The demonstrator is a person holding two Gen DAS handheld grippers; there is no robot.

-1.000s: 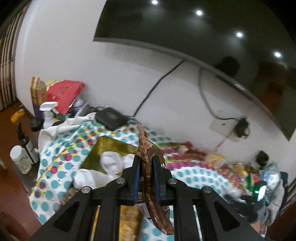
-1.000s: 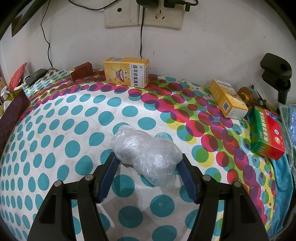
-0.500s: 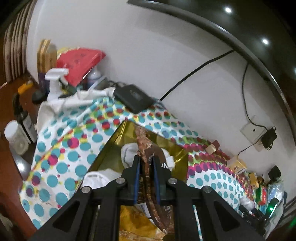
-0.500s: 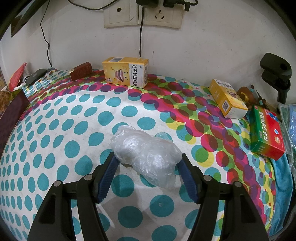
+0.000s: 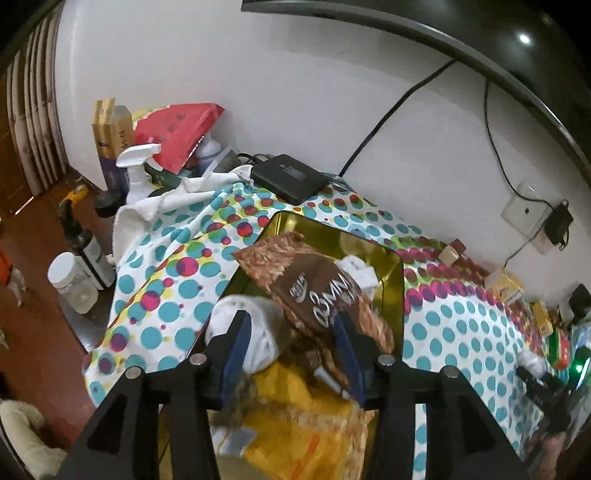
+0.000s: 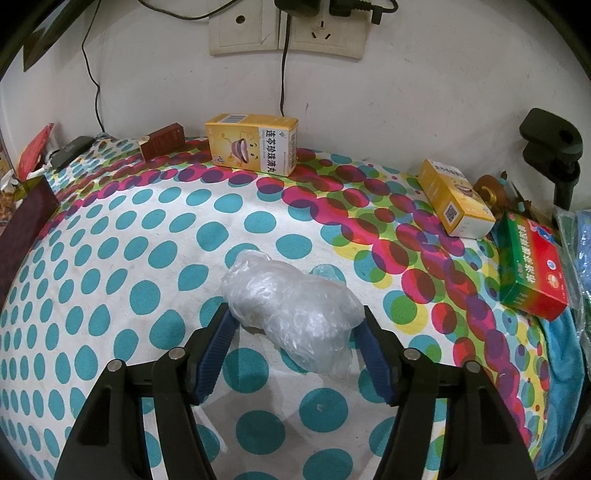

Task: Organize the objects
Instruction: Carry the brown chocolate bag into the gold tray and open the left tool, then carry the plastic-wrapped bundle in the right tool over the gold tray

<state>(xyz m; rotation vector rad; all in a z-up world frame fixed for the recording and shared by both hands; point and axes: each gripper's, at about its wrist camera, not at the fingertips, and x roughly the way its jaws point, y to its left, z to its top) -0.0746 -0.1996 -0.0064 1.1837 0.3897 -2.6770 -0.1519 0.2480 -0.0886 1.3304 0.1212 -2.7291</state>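
In the left wrist view my left gripper [image 5: 291,347] hangs low over a gold tin [image 5: 391,273] on the dotted tablecloth [image 5: 177,280]. Its jaws are opening, and a brown snack packet [image 5: 317,291] lies loose between and beyond the fingertips, on top of the white items and yellow packets [image 5: 306,424] in the tin. In the right wrist view my right gripper [image 6: 294,314] straddles a crumpled clear plastic bag [image 6: 291,306] lying on the cloth. Its jaws are closing, with the blue pads [image 6: 221,332] right at the bag's two ends and the bag not visibly squeezed.
Left of the tin stand a white spray bottle [image 5: 136,173], a red packet [image 5: 177,129], a black box [image 5: 288,177], a dark bottle [image 5: 85,247] and a jar [image 5: 70,280]. Along the wall are two yellow boxes [image 6: 255,147] [image 6: 454,199], a green-red box [image 6: 532,266] and sockets [image 6: 288,33].
The left gripper sank towards the tin and its jaws opened, letting the brown packet tip flat onto the tin's contents. The right jaws came in slightly around the plastic bag.
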